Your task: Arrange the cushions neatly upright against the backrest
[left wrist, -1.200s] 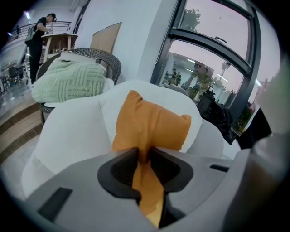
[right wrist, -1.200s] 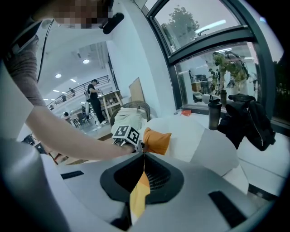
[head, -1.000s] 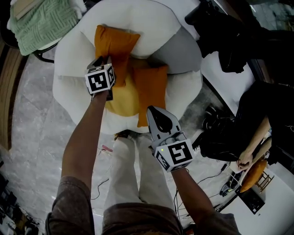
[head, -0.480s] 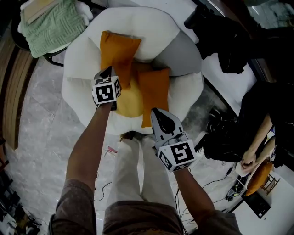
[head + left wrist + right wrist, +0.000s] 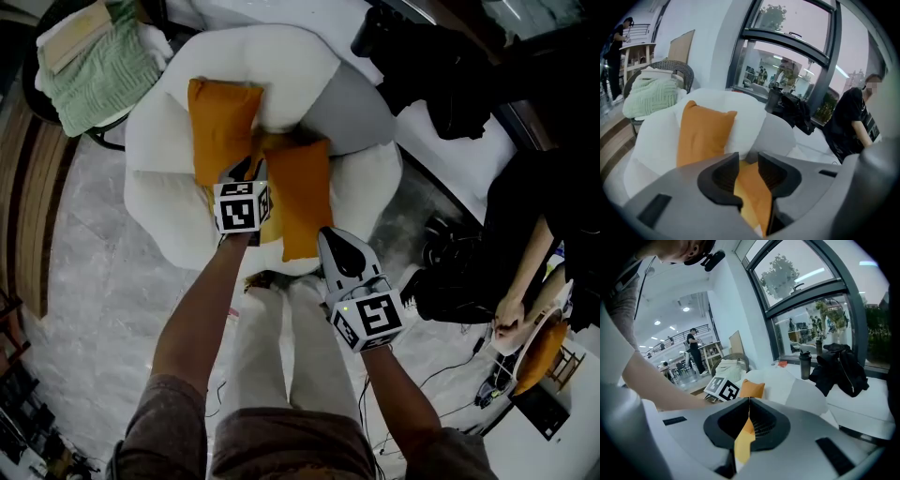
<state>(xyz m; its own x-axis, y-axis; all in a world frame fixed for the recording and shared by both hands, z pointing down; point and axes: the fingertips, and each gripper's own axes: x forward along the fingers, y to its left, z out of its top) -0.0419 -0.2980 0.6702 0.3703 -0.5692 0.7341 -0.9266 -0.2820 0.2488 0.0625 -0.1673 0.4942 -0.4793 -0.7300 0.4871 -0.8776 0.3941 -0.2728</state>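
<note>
A white puffy armchair (image 5: 164, 178) holds two orange cushions. One orange cushion (image 5: 223, 127) (image 5: 701, 133) stands against the backrest on the left. The second cushion (image 5: 298, 192) lies lengthwise on the seat over a yellow seat pad (image 5: 273, 228). My left gripper (image 5: 247, 171) (image 5: 749, 161) hovers at the second cushion's left edge. Its jaws are opening, and that cushion's orange fabric shows in the gap without being pinched. My right gripper (image 5: 330, 237) (image 5: 749, 401) is shut beside the cushion's near right corner, with orange showing only through its slit.
A green knitted blanket (image 5: 98, 61) lies on a wicker chair at the far left. Black clothes and a bottle (image 5: 441, 66) sit on a white ledge at the back right. A person in black (image 5: 539, 225) sits at the right, with cables (image 5: 450, 366) on the marble floor.
My left gripper has moved right and nearer, from the left cushion to the left edge of the middle cushion. The right gripper has stayed by the seat's front.
</note>
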